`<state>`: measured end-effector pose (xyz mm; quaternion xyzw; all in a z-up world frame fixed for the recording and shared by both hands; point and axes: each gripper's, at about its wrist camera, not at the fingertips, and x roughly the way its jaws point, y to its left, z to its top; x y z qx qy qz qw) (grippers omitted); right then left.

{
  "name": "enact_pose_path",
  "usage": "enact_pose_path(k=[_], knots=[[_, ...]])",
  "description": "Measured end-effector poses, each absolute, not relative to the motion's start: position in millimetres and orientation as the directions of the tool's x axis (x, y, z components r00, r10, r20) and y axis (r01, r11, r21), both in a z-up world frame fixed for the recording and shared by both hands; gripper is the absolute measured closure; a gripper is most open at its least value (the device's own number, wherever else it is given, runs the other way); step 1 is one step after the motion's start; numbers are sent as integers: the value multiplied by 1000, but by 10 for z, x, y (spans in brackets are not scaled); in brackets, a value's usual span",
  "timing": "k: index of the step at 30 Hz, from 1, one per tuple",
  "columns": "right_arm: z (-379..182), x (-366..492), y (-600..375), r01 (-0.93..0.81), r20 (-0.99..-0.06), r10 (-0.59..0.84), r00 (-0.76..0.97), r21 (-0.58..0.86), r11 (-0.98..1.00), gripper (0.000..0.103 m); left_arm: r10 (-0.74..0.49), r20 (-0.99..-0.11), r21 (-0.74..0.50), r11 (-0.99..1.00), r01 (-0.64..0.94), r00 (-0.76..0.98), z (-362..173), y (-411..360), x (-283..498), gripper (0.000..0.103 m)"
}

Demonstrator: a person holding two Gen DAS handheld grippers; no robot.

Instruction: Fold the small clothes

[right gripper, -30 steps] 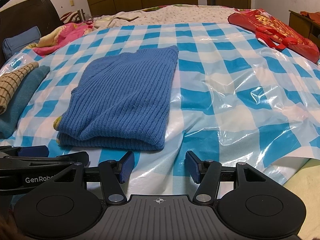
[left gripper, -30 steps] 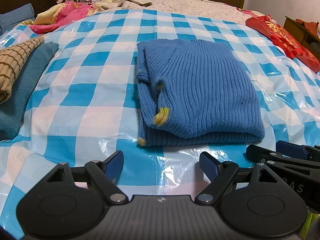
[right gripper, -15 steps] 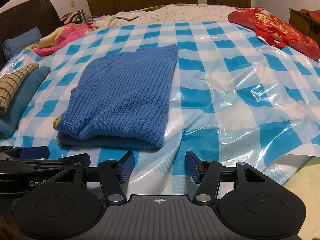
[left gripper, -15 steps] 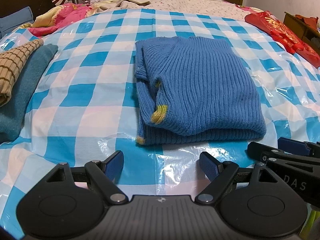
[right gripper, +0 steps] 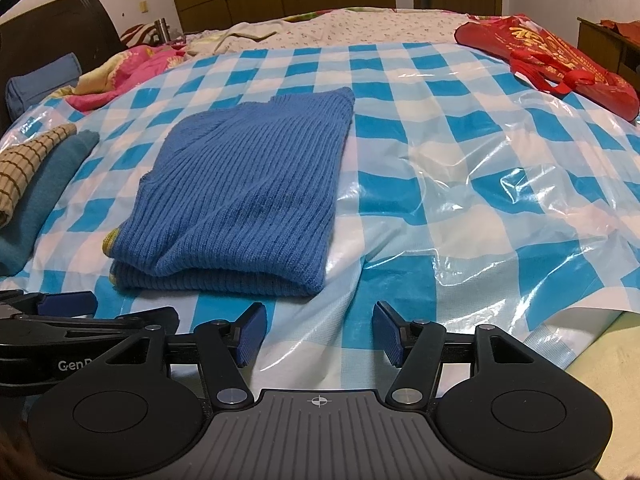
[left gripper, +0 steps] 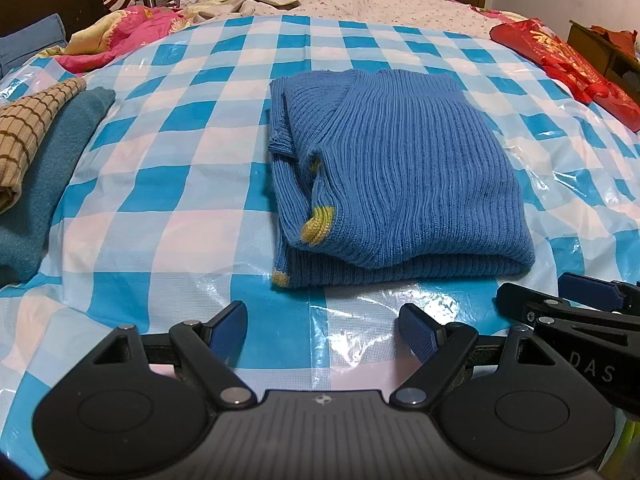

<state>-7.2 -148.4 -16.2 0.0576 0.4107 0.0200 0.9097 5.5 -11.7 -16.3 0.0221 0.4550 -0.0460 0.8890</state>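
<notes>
A blue ribbed sweater (left gripper: 400, 176) lies folded into a rectangle on the blue-and-white checked plastic sheet (left gripper: 168, 184); a yellow cuff (left gripper: 318, 230) peeks out at its left side. It also shows in the right wrist view (right gripper: 248, 204). My left gripper (left gripper: 322, 332) is open and empty, just short of the sweater's near edge. My right gripper (right gripper: 318, 332) is open and empty, near the sweater's near right corner. Each gripper shows at the edge of the other's view.
A stack of folded clothes, a tan checked piece (left gripper: 28, 128) on a teal one (left gripper: 48, 176), lies at the left. A red bag (right gripper: 552, 64) sits at the far right. Pink bedding (left gripper: 116, 36) lies at the back left. The sheet's edge (right gripper: 580, 320) is at the near right.
Both grippers have drawn back slightly from the folded sweater and stay open. The sweater has not moved.
</notes>
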Motion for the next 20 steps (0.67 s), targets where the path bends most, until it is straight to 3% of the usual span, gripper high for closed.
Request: enact_pose_path(k=[20], knots=[[-168, -76, -1487, 12, -745, 84, 662, 123, 992, 43, -63, -813, -5, 995, 102, 579, -173, -119, 57, 11]])
